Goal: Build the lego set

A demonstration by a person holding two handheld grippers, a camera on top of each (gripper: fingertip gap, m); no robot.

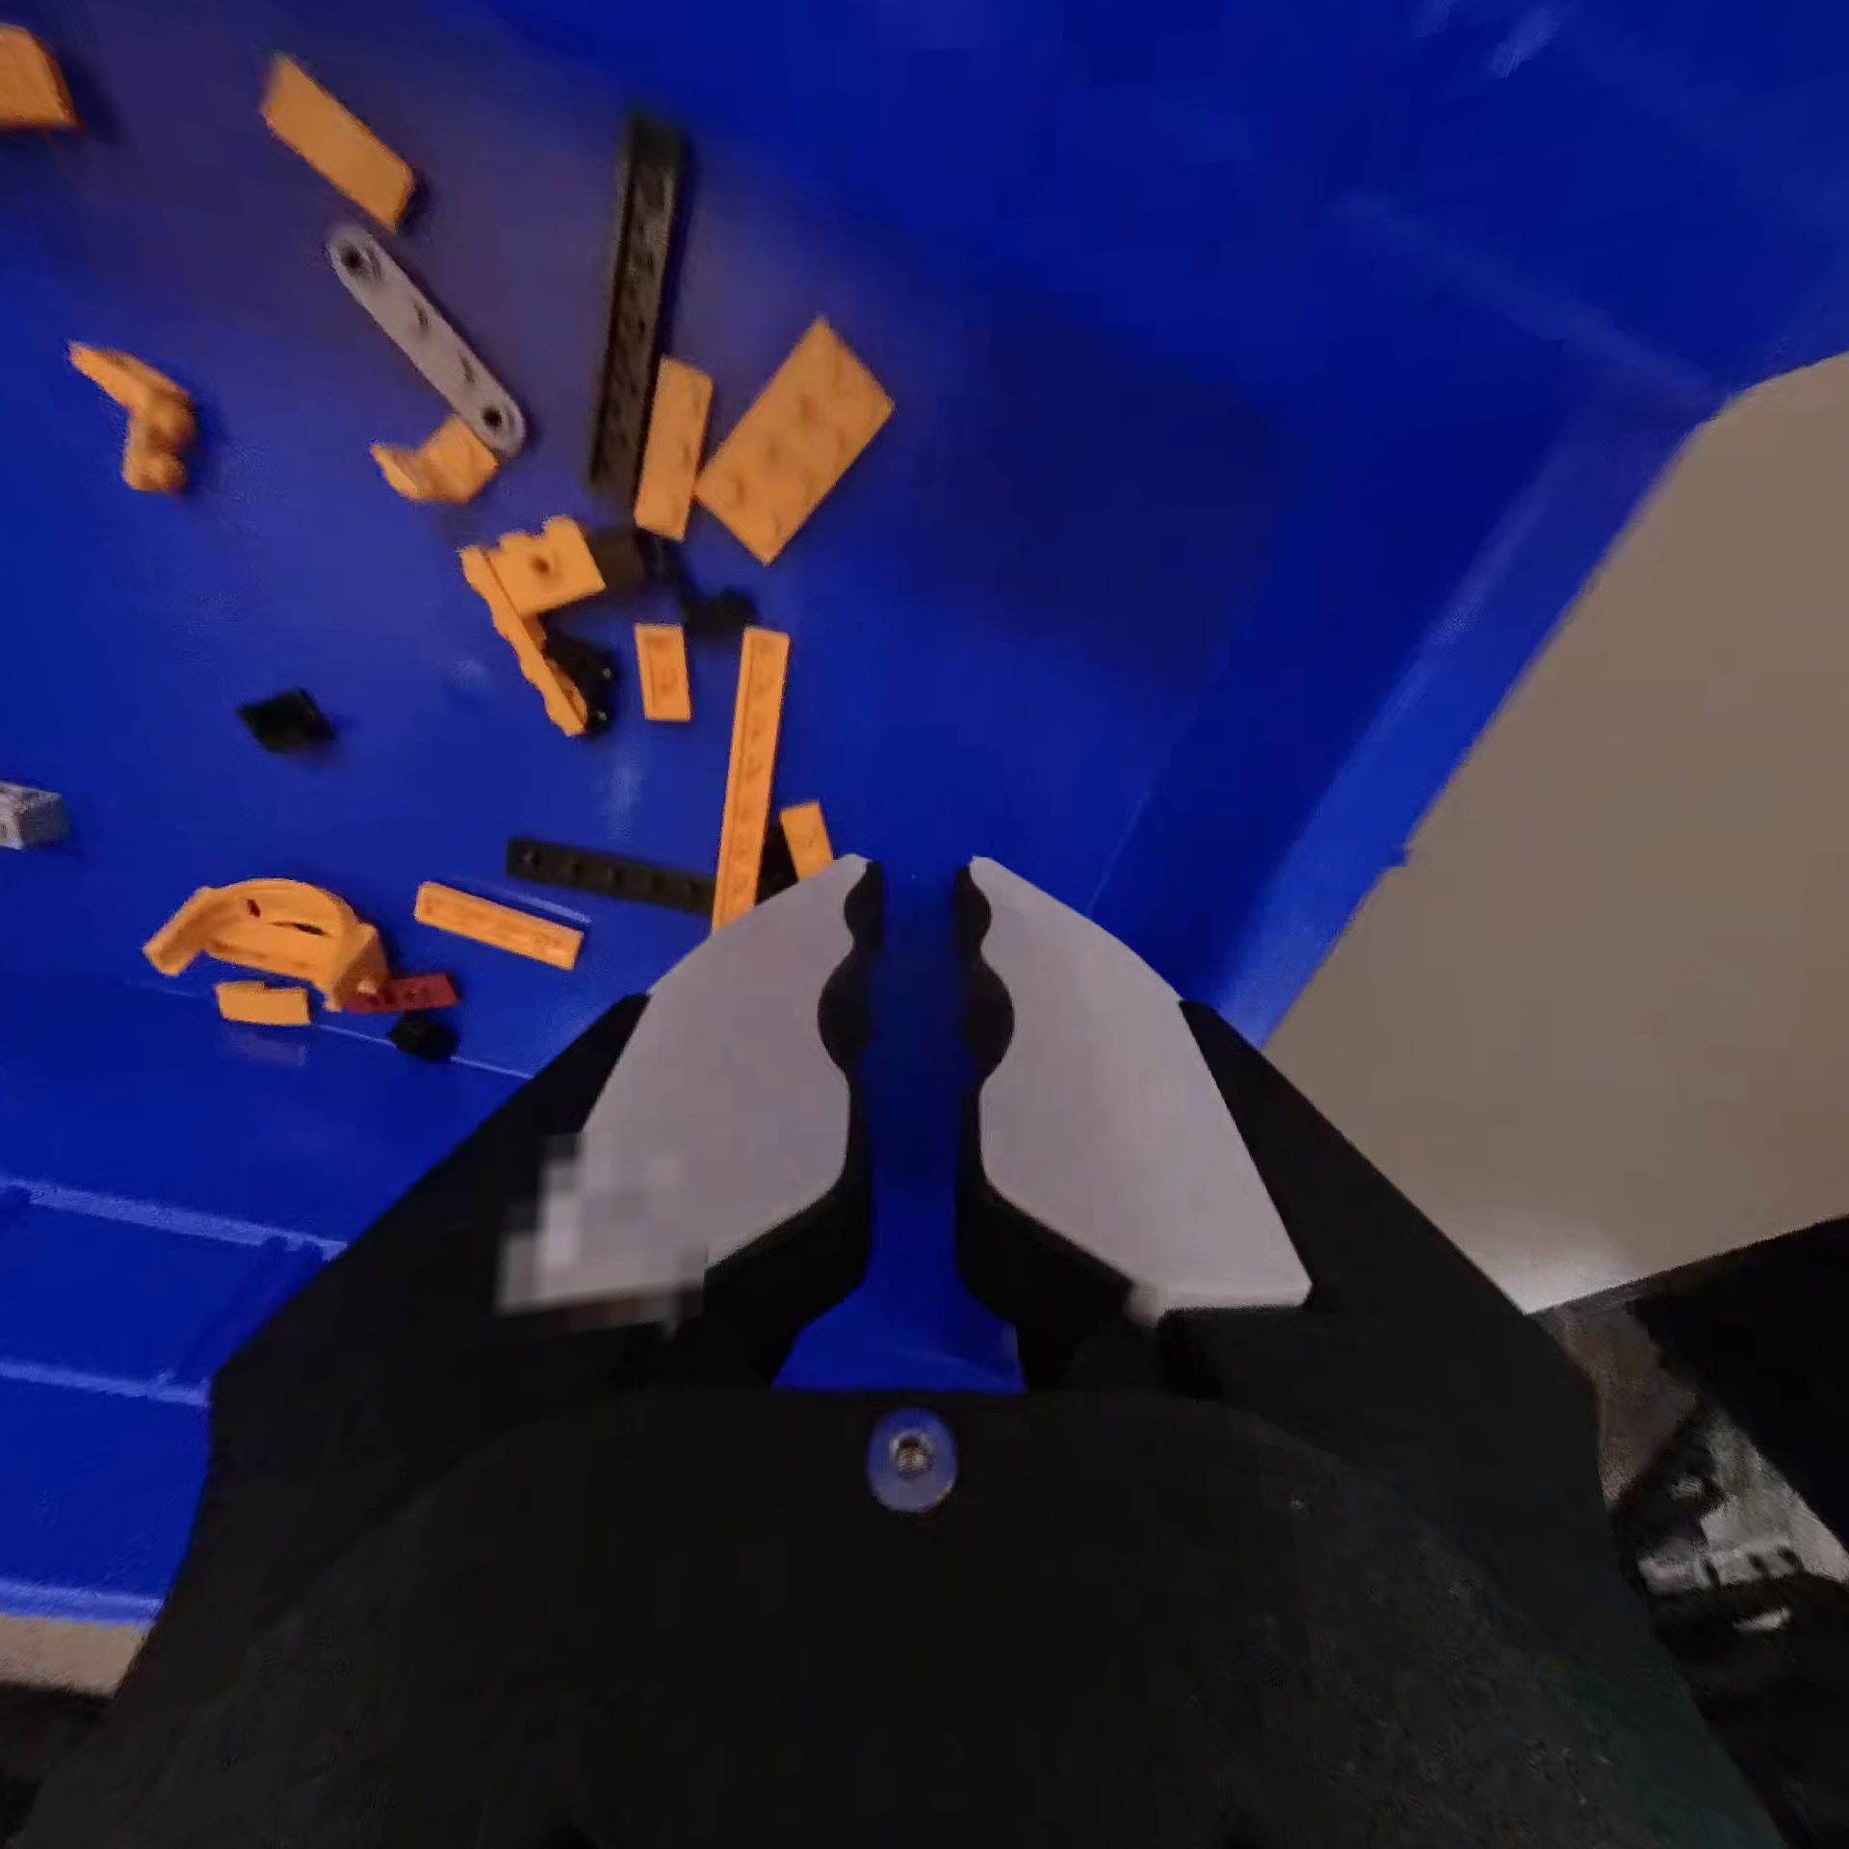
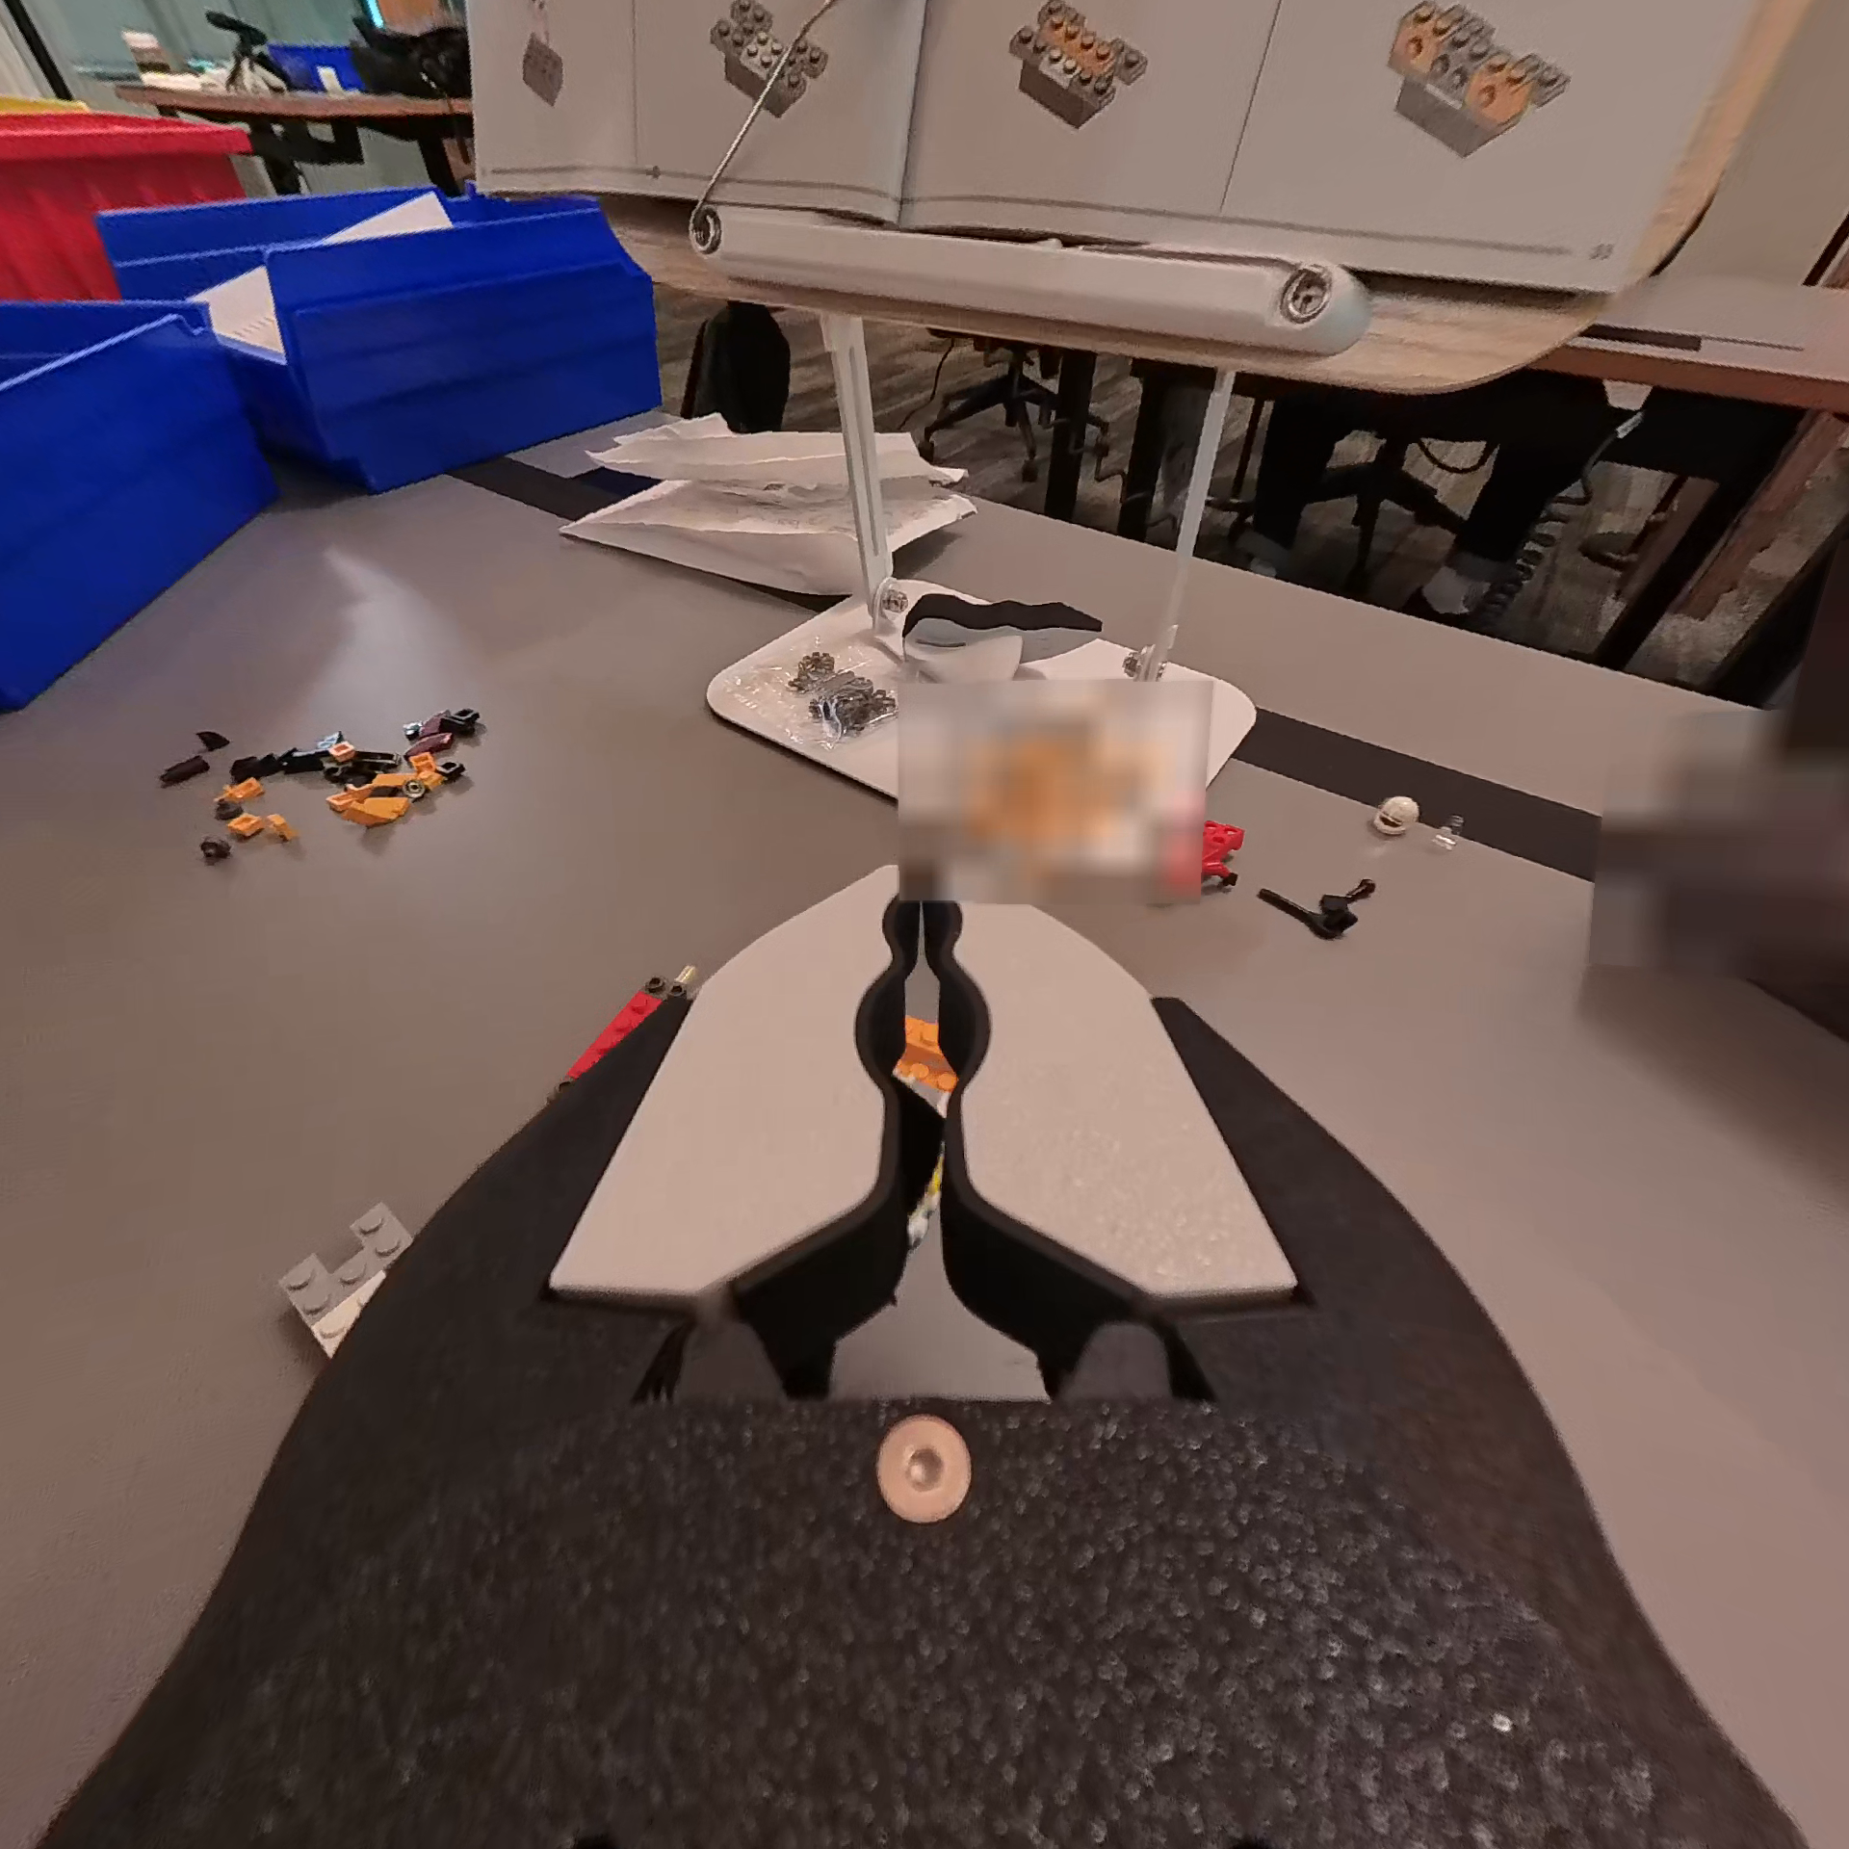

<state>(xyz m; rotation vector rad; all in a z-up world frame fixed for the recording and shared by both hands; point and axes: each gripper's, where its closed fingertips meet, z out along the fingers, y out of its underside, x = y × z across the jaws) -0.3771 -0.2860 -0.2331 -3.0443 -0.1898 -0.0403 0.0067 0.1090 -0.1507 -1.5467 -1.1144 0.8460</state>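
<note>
Blue bin (image 1: 1251, 500), scattered orange pieces (image 1: 790, 440)

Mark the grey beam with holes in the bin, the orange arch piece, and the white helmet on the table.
grey beam (image 1: 425, 338): left wrist view, mid-length of the strip.
orange arch piece (image 1: 268, 926): left wrist view, top of the curve.
white helmet (image 2: 1395, 814): right wrist view, centre of the dome.

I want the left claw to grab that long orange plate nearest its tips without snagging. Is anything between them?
Nothing visible lies between the left claw and the long orange plate; its near end sits beside the left fingertip. A small orange piece and a black plate crowd that end, so a grasp there could catch them.
</note>
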